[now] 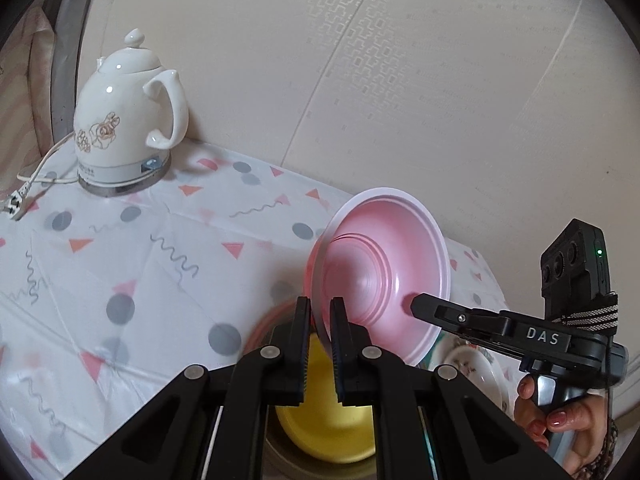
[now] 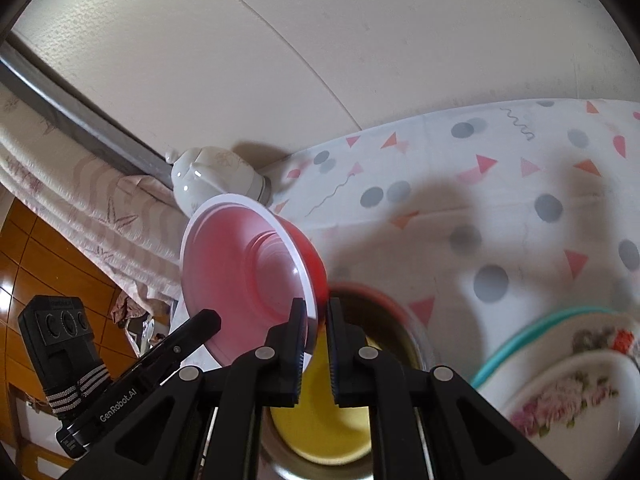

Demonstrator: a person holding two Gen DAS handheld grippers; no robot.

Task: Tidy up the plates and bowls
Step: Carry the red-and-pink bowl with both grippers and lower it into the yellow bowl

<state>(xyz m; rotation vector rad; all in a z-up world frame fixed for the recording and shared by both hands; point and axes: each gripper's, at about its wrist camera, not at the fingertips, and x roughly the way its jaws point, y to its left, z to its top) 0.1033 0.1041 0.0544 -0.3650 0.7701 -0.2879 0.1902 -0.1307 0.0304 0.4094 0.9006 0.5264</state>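
Pink bowl (image 1: 380,276) held tilted on edge above yellow bowl (image 1: 324,432), rim pinched at 6 o'clock by left gripper (image 1: 320,320) and right gripper (image 2: 316,320). Risk: thin rim slips, bowl drops onto desk (image 1: 120,260).

the pink bowl (image 1: 384,264) looks like smooth plastic with a soft sheen. the yellow bowl (image 1: 332,432) is matt, sitting in a dull metal bowl (image 2: 404,328). the kettle (image 1: 124,120) is glossy white ceramic on a brushed metal base. the tablecloth (image 1: 120,264) looks like thin creased cloth. both grippers' fingers (image 1: 302,332) are matt black plastic.
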